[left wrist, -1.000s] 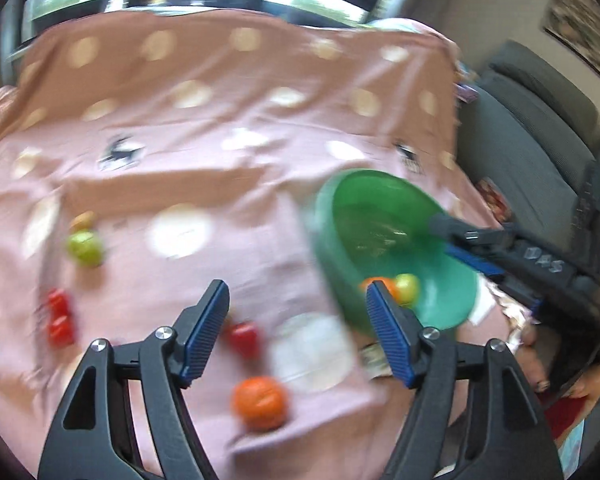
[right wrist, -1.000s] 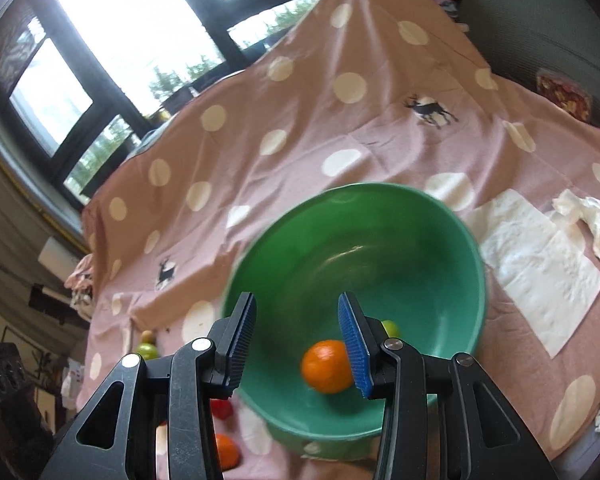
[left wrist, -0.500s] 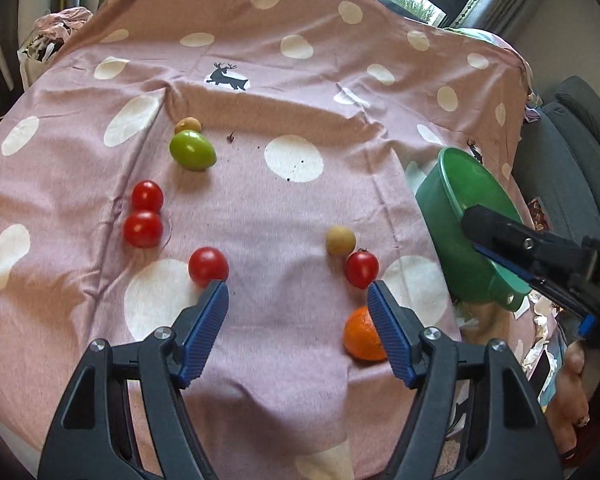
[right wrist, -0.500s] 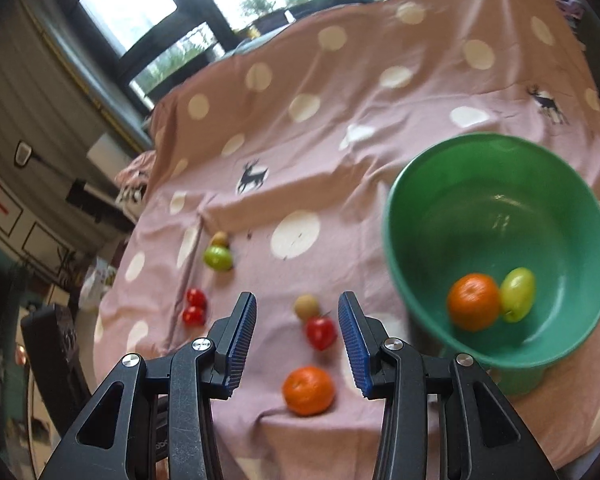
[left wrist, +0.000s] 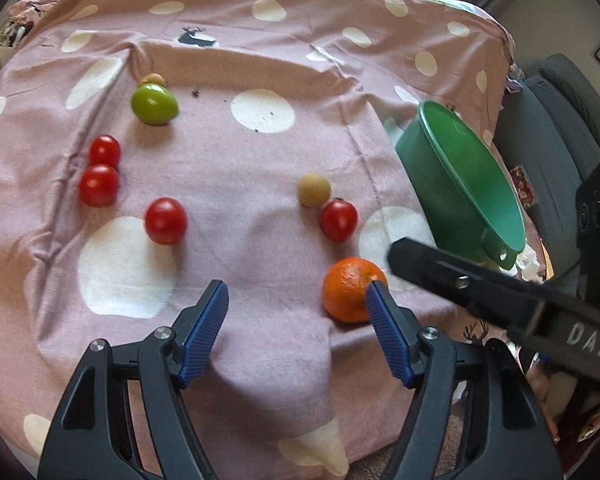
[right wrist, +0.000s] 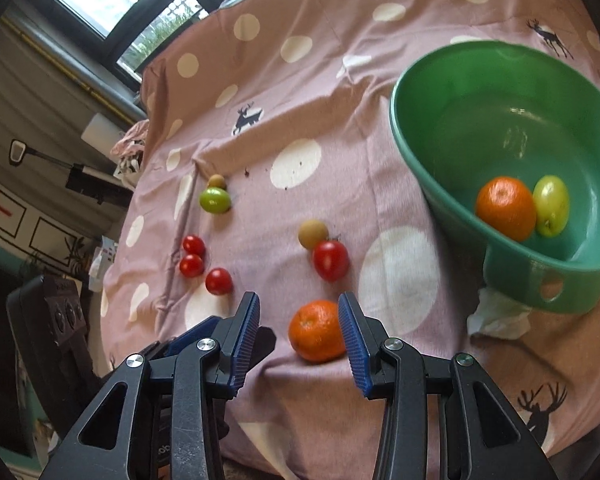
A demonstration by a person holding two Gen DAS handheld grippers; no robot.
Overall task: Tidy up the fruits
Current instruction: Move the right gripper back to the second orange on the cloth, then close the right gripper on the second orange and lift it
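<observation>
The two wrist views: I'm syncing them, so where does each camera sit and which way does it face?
Left wrist: on the left gripper, facing across the tablecloth; the right gripper crosses at right.
Right wrist: on the right gripper, facing the loose orange and green bowl.
Shared: that orange, tomatoes, bowl.

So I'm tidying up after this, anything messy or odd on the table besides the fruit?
Yes: a crumpled white tissue lies partly under the green bowl near its handle, and dark crumbs speckle the pink tablecloth around a white dot. The cloth is also wrinkled. Nothing looks damaged.
</observation>
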